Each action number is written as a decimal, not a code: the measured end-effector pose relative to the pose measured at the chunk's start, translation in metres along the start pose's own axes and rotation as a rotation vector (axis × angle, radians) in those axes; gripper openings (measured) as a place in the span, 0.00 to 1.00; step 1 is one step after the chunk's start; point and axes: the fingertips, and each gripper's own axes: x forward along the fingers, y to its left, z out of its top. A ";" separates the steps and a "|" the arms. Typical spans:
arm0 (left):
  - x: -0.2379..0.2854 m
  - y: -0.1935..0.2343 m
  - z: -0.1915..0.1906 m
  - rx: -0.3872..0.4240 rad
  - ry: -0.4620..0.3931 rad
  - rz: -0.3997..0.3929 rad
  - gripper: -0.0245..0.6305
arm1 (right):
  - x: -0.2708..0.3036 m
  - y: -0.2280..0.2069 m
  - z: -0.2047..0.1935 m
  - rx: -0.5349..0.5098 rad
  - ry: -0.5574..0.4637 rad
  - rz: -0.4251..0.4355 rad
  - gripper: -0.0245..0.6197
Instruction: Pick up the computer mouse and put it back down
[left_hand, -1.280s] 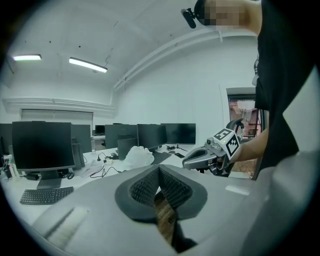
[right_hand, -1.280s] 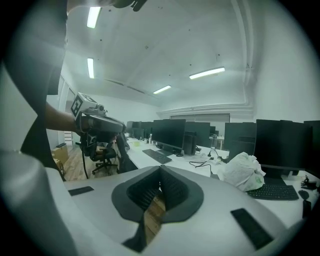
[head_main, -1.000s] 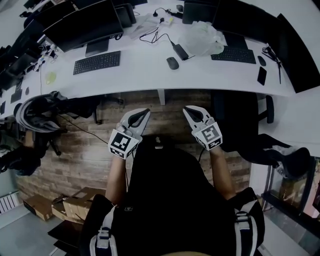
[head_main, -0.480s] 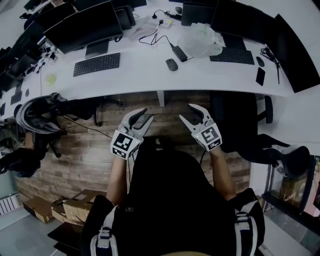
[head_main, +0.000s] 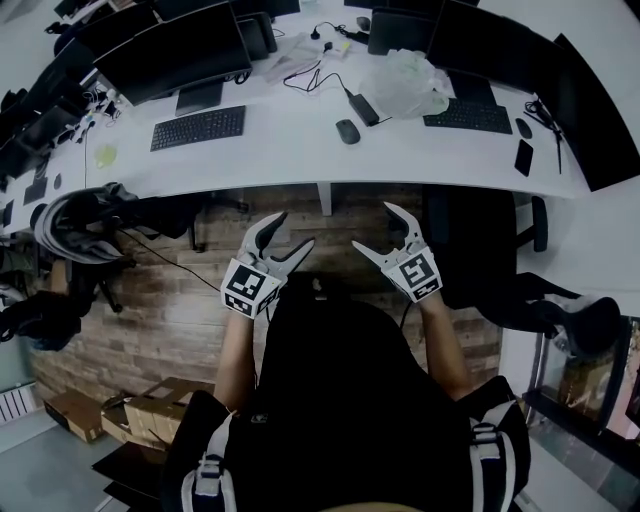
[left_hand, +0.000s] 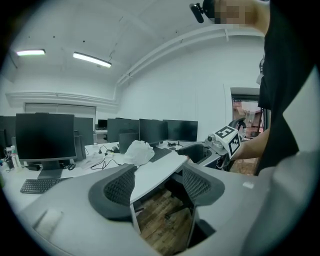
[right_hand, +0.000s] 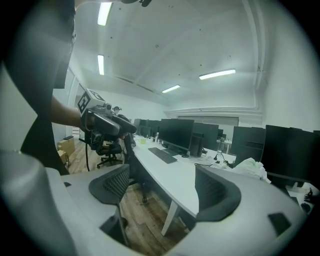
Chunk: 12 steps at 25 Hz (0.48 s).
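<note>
Forearms reach out from a person in dark clothing (head_main: 340, 400), each hand carrying a gripper above the wood-plank floor (head_main: 170, 300), short of the desk. The left gripper (head_main: 295, 230) has just been opening and its jaws now stand wide apart. Its own view shows only floor and the desk's front edge between the pads, with nothing gripped. The right gripper (head_main: 372, 226) has likewise just been opening. Its jaws are spread wide, and only the floor and the desk leg (head_main: 323, 195) show beyond the gap. The two tools sit side by side, apart from each other, both aimed toward the desk.

Past them runs the curved front edge of the white desk (head_main: 290, 150). The computer mouse (head_main: 347, 131) lies on the desk top, a little back from the front edge and near its middle. It is well apart from both grippers and touched by neither. Just behind it, toward the back edge, lies a black power brick (head_main: 361, 104) with its cable.

Toward the left end sits a black keyboard (head_main: 197, 127). Toward the right end is a second keyboard (head_main: 466, 115), with a crumpled white plastic bag (head_main: 405, 85) just beside it. A dark phone (head_main: 524, 153) lies near the front edge at the right end. Dark monitors (head_main: 170, 52) line the back edge.
</note>
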 end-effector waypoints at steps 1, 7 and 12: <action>-0.001 0.000 -0.001 -0.001 0.001 0.001 0.50 | 0.001 0.000 0.001 0.001 -0.002 0.002 0.66; -0.003 0.004 -0.004 -0.001 0.006 -0.001 0.50 | 0.006 0.002 -0.001 0.010 0.000 0.002 0.65; 0.000 0.008 -0.006 0.001 0.015 -0.016 0.50 | 0.010 -0.002 -0.001 0.015 0.001 -0.011 0.64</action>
